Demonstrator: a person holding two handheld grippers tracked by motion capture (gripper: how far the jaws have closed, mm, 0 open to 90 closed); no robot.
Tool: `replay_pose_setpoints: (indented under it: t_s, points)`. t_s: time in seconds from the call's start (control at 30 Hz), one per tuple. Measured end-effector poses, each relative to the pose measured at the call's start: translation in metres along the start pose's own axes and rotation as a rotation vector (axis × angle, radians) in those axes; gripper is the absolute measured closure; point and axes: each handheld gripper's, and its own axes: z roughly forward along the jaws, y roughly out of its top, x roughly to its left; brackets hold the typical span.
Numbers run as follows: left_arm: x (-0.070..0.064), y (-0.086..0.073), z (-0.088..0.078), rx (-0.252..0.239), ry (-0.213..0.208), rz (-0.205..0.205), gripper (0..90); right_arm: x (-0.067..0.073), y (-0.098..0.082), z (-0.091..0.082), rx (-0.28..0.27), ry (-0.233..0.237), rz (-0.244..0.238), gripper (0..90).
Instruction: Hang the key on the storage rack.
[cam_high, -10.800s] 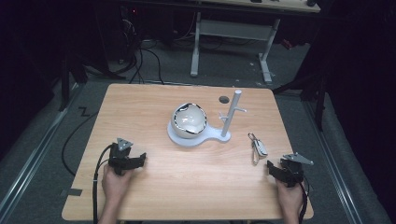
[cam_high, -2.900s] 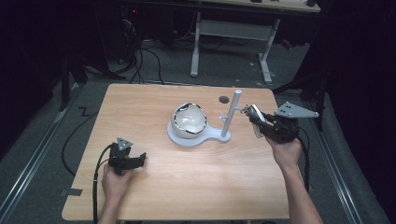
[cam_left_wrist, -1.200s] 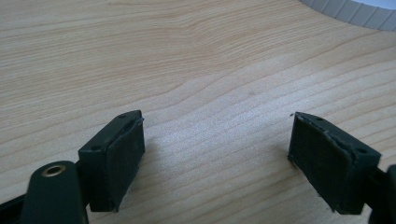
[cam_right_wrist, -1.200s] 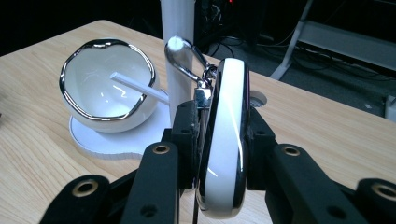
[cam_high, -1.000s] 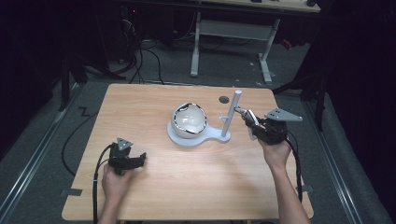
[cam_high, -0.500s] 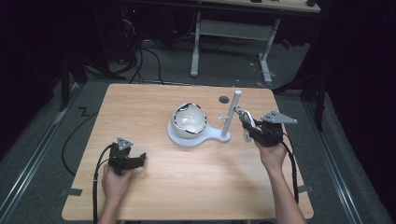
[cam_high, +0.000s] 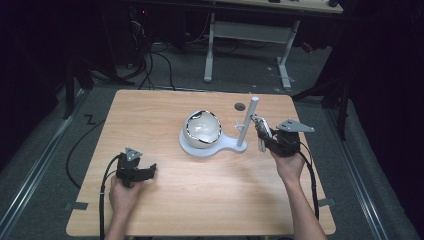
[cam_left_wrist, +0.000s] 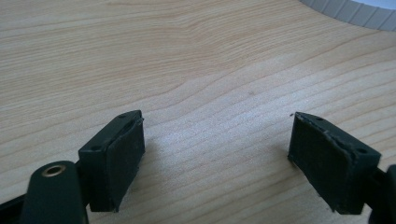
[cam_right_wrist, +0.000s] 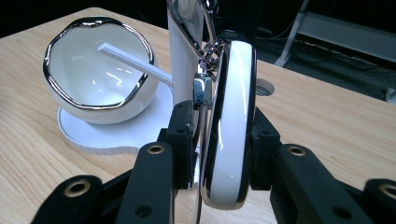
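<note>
A white stand (cam_high: 220, 147) carries a chrome-rimmed white bowl (cam_high: 202, 129) and an upright post (cam_high: 248, 120) with thin side pegs. My right gripper (cam_high: 264, 137) sits just right of the post, its jaws on a white oval key fob (cam_high: 262, 131) with a chrome ring. In the right gripper view the fob (cam_right_wrist: 231, 121) stands on edge between the pads, its ring up against the post (cam_right_wrist: 184, 60). The jaws have just been opening, with the fob still between them. My left gripper (cam_high: 150, 170) rests open on the table; nothing lies between its pads (cam_left_wrist: 116, 158).
The wooden table (cam_high: 200, 210) has a round hole (cam_high: 240, 106) behind the post. A peg (cam_right_wrist: 135, 63) reaches from the post toward the bowl (cam_right_wrist: 93, 70). Dark floor, cables and a metal frame lie beyond the far edge.
The right gripper lifted the fob from the table's right side and brought it to the post. In the last second it edged slightly nearer the post's base. The left gripper stayed put.
</note>
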Motion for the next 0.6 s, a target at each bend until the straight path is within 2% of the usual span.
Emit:
replay_pose_setpoints:
  t_s: [0.6]
  points:
    - [0.0001,0.0,-0.0001,0.001,0.0,0.001,18.9,0.0015,-0.0073,0.0093,0.001,-0.014,0.026,63.0]
